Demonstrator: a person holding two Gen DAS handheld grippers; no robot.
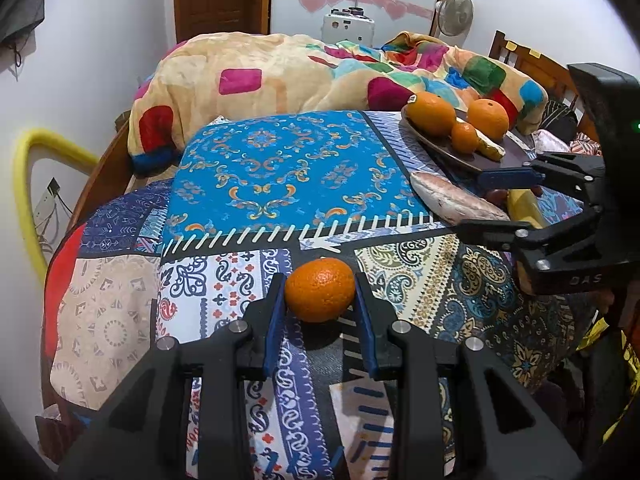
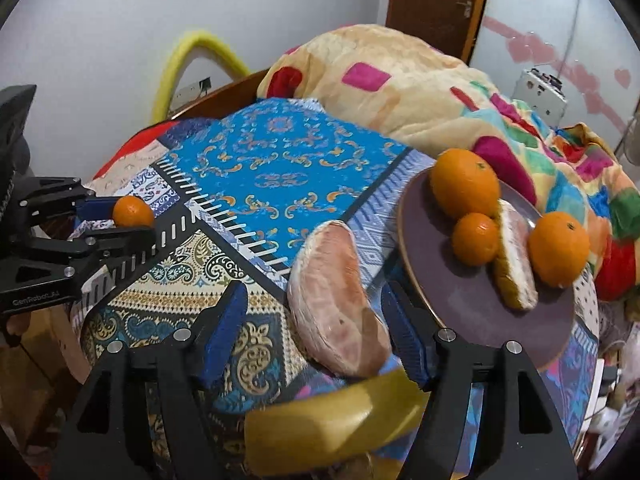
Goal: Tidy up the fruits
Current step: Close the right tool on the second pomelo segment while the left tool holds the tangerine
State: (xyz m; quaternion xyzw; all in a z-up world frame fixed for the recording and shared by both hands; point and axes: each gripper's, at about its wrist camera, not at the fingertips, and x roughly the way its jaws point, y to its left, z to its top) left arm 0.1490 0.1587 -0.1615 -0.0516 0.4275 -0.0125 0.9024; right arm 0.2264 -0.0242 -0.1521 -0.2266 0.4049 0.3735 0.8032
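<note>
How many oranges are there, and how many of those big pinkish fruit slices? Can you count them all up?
Oranges: 4, three on the purple plate (big orange, small orange, right orange) and one between the left claw's fingers (held orange).
Pomelo wedges: 2 (plate wedge, cloth wedge).
Total: 6

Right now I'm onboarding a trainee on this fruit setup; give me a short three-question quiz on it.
1. True or false: the left gripper brackets an orange.
2. How many oranges lie on the purple plate?
3. The pomelo wedge between the right gripper's fingers lies: A) on the plate, B) on the patterned cloth.

Key: 1 true; 2 three; 3 B.
</note>
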